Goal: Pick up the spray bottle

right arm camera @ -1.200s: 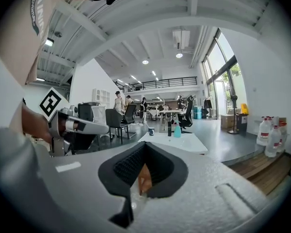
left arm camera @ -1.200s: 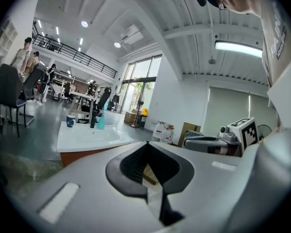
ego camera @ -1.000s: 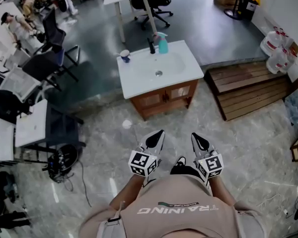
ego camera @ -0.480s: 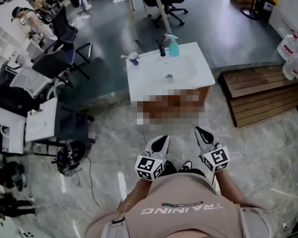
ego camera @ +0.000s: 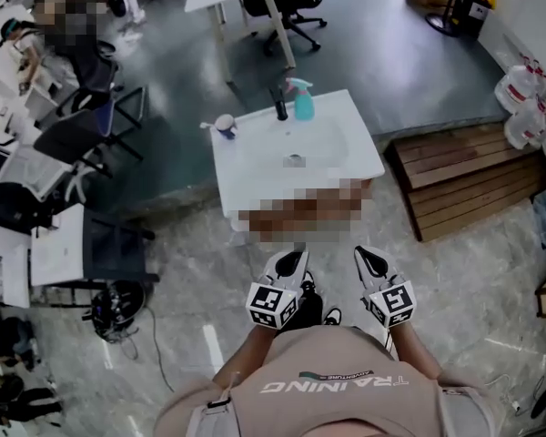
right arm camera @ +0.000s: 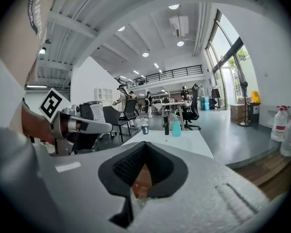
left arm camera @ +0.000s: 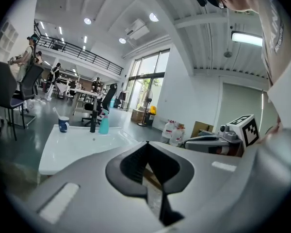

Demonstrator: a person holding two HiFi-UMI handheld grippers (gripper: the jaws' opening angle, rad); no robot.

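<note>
The step in hand was the approach, and no grasp had begun. The spray bottle (ego camera: 303,99) stood upright at the far edge of the white desk (ego camera: 241,167), in the upper middle of the head view, just to the right of the black tap (ego camera: 279,106). Both tools were held low in the frame, close to the person's body and well apart from the desk. The left hand-held gripper (ego camera: 287,262) was clenched with its jaw tips together and nothing between them. The right hand-held gripper (ego camera: 371,260) looked the same in its own view, closed and empty.

I think that the next move calls for going nearer to the desk, choosing one hand-held gripper, and opening its jaws before it comes to the bottle. The reach must go over the basin, and the tap so near on the left side leaves little room there, so the right hand-held gripper seems the easier choice.

About containers: the basin (ego camera: 296,148) set in the desk looked empty, only the drain showed. A small cup (ego camera: 225,124) stood at the desk's upper left corner with a thin stick in it, maybe a toothbrush. The bottle body was blue-green, and how full it was I could not tell. Several large clear jugs (ego camera: 517,91) stood on the floor at the right edge.
</note>
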